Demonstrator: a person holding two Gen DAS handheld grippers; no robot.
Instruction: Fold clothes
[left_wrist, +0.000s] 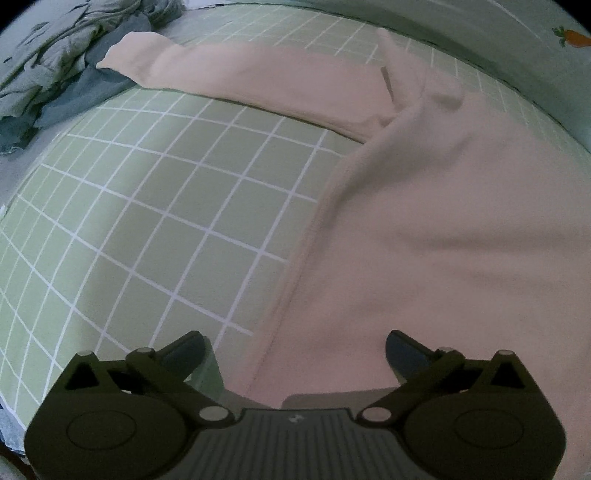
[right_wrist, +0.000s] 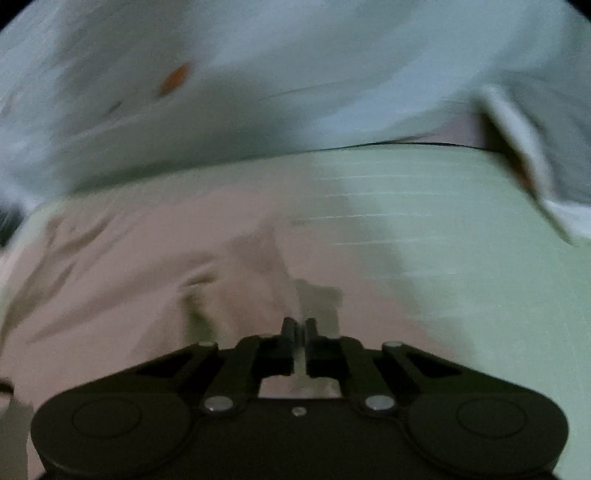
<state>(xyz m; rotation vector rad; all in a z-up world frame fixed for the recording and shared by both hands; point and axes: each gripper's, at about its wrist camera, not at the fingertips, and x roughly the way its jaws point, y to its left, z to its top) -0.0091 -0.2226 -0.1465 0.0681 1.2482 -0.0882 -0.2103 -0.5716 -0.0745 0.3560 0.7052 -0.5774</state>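
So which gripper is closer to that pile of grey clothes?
Left. The left gripper sees the pile of grey clothes across the green sheet; the right gripper, shut, shows no pile in its view.

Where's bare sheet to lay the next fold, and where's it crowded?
Left wrist view: free checked sheet, bordered by the pink garment on the right, its long sleeve above. Crowded top left: grey-blue clothes pile. Right wrist view, blurred: a bare green strip right of the pink garment.
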